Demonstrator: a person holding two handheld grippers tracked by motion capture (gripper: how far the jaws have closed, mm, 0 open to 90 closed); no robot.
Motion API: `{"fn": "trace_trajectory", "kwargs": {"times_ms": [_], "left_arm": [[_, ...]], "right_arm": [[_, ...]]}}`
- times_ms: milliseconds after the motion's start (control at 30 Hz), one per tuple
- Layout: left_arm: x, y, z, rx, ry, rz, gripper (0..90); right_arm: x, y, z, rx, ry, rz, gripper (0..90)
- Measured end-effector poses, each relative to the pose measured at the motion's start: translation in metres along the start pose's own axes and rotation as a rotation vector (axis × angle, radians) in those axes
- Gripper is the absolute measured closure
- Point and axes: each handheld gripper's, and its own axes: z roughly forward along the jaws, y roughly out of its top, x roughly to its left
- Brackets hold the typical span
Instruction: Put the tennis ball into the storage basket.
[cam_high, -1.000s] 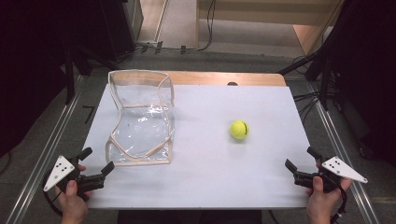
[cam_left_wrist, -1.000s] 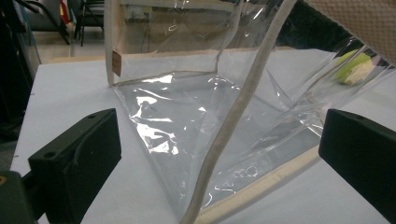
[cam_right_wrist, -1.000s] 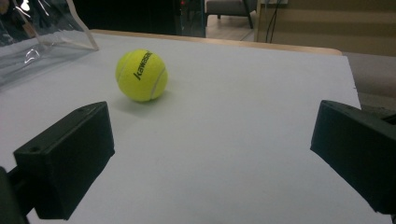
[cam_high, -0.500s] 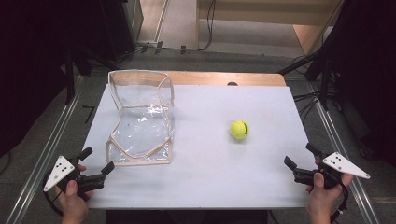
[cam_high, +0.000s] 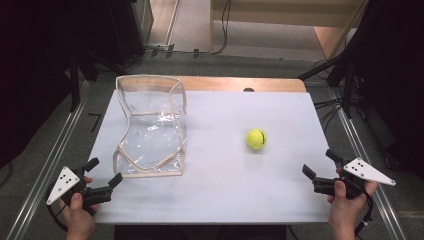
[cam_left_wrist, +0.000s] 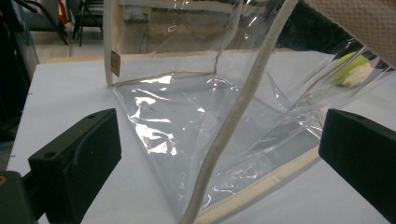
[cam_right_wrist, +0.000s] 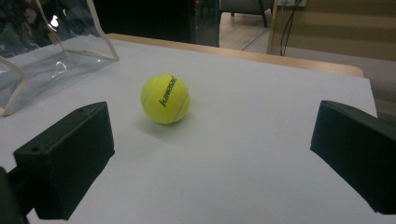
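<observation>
The right gripper (cam_high: 319, 167), jaws spread, has been shifted slightly along the table's (cam_high: 280, 195) right edge toward the tennis ball (cam_high: 256, 139); the left gripper (cam_high: 104, 171) is kept gaping.

Your yellow ball (cam_high: 256, 139) is sitting right of center on the table, well apart from the clear, cream-trimmed bag (cam_high: 150, 125), which is lying open and crumpled at left.

My desk (cam_high: 215, 190) is evenly bright under overhead light; glare streaks the clear bag (cam_left_wrist: 187, 126), and surroundings stay dark.
</observation>
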Motion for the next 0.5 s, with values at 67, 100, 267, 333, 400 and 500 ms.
{"fn": "trace_trajectory", "kwargs": {"times_ms": [67, 100, 267, 333, 400, 500], "left_arm": [[0.000, 0.000, 0.000, 0.001, -0.003, 0.003, 0.0], [0.000, 0.000, 0.000, 0.000, -0.004, 0.003, 0.0], [0.000, 0.000, 0.000, -0.001, -0.005, 0.002, 0.0], [0.000, 0.000, 0.000, 0.000, -0.005, 0.003, 0.0], [0.000, 0.000, 0.000, 0.000, -0.005, 0.004, 0.0], [0.000, 0.000, 0.000, -0.001, -0.004, 0.004, 0.0]], "right_arm": [[0.001, 0.003, 0.001, 0.000, 0.005, -0.002, 0.0], [0.001, 0.004, 0.002, 0.003, 0.007, -0.007, 0.0], [0.002, 0.009, 0.005, 0.011, 0.013, -0.012, 0.0], [0.003, 0.012, 0.007, 0.017, 0.018, -0.014, 0.0], [0.003, 0.014, 0.010, 0.022, 0.021, -0.019, 0.0], [0.003, 0.019, 0.015, 0.033, 0.031, -0.024, 0.0]]}}
